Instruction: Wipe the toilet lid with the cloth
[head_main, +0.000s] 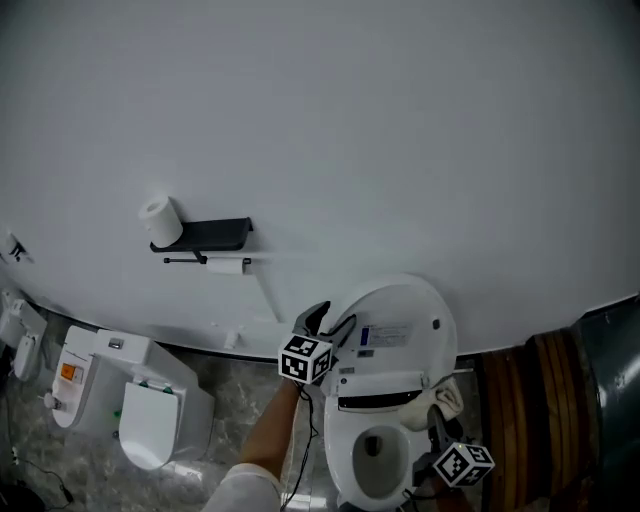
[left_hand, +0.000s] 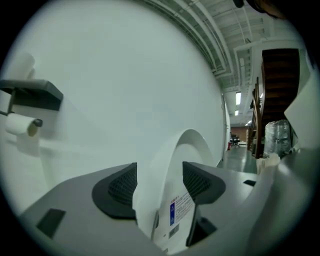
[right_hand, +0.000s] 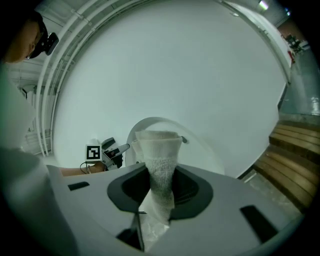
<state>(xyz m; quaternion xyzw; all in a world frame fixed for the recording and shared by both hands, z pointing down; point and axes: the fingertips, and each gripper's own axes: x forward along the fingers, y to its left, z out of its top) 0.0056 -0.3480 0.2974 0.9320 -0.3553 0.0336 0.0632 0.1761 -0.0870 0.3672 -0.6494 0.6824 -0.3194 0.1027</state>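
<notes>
The white toilet lid (head_main: 400, 320) stands raised against the wall, above the open bowl (head_main: 375, 455). My left gripper (head_main: 325, 318) is at the lid's left edge. In the left gripper view the lid's edge (left_hand: 185, 150) with its printed label runs between the jaws of the left gripper (left_hand: 160, 185), which stand apart without pressing on it. My right gripper (head_main: 438, 415) is low at the bowl's right side, shut on a white cloth (head_main: 448, 395). In the right gripper view the cloth (right_hand: 159, 165) sticks up from the right gripper (right_hand: 160, 187), in front of the lid (right_hand: 200, 150).
A black shelf (head_main: 205, 235) on the wall carries a paper roll (head_main: 160, 220), with another roll (head_main: 225, 266) under it. A second white toilet unit (head_main: 130, 400) stands at the left. Wooden steps (head_main: 530, 400) rise at the right.
</notes>
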